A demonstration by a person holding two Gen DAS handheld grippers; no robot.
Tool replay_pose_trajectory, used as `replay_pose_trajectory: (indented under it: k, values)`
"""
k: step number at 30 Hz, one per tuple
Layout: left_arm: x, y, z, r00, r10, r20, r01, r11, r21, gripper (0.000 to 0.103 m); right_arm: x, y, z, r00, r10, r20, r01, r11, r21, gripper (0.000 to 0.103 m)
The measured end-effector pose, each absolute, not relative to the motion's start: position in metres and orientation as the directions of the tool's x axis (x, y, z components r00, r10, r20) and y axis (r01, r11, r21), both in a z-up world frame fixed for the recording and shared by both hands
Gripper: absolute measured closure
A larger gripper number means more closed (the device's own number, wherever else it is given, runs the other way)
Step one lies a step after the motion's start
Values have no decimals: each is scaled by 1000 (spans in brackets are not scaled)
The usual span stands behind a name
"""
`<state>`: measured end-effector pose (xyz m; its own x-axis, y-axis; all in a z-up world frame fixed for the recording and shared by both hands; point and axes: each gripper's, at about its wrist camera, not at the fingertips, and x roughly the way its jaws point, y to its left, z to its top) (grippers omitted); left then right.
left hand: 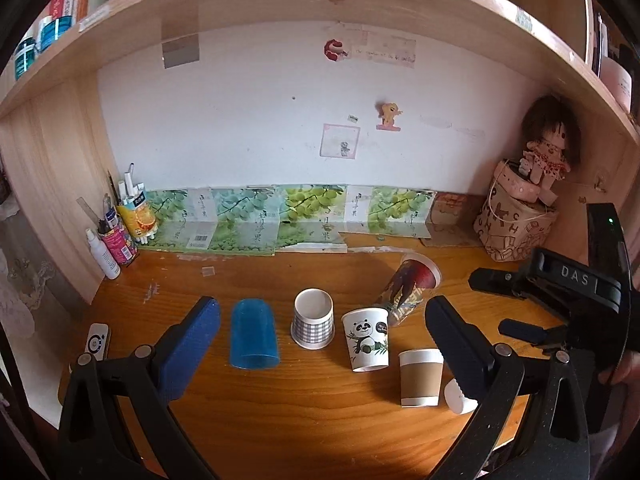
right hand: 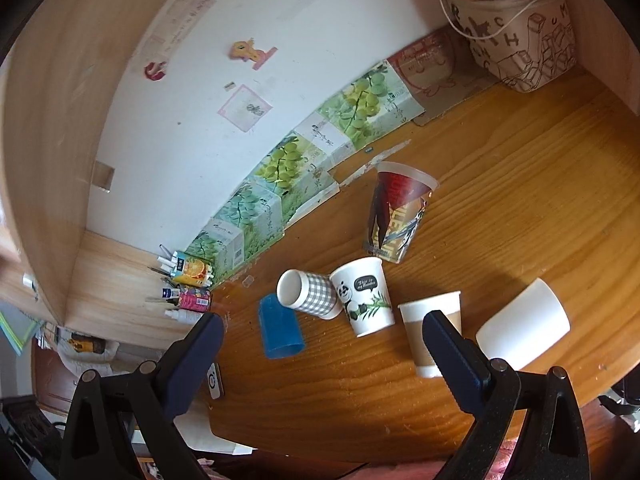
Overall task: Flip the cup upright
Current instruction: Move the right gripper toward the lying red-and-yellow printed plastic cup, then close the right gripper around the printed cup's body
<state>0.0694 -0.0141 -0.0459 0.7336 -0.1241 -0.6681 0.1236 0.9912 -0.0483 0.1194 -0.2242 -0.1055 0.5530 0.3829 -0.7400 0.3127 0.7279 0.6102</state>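
Several cups are on the wooden desk (left hand: 280, 396). A blue plastic cup (left hand: 253, 334) stands upside down. A grey-checked paper cup (left hand: 314, 319) stands upright, mouth open. A panda cup (left hand: 367, 338) and a brown-sleeved paper cup (left hand: 421, 376) stand upside down. A printed clear cup (left hand: 408, 288) lies on its side behind them. A plain white cup (right hand: 524, 326) lies on its side at the right. My left gripper (left hand: 320, 320) is open and empty, hovering before the cups. My right gripper (right hand: 320, 332) is open and empty; its body (left hand: 576, 300) shows in the left wrist view.
Pen holders and a spray bottle (left hand: 105, 254) stand at the back left. A fabric bag with a doll (left hand: 516, 224) sits at the back right. Grape-print cartons (left hand: 256, 220) line the wall. A small white remote (left hand: 96, 342) lies near the left edge. A shelf (left hand: 320, 4) overhangs.
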Motion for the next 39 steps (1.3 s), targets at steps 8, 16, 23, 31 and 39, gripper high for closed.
replay_pose_trajectory:
  k: [8, 16, 23, 31, 39]
  values:
    - [116, -47, -64, 656, -143, -741, 182, 983, -28, 1, 174, -253, -151, 461, 466, -755, 387, 661, 644, 3]
    - [165, -80, -84, 605, -151, -781, 248, 969, 5, 1, 218, -274, -208, 374, 552, -745, 469, 581, 665, 6]
    - [200, -108, -116, 492, -215, -844, 362, 932, -27, 1, 252, -290, -248, 314, 570, -759, 518, 567, 640, 11]
    - [228, -117, -148, 394, -213, -894, 356, 932, -65, 1, 270, -298, -286, 249, 618, -746, 548, 545, 635, 11]
    - [239, -126, -173, 324, -160, -933, 358, 933, -36, 1, 278, -294, -298, 230, 623, -747, 551, 550, 628, 14]
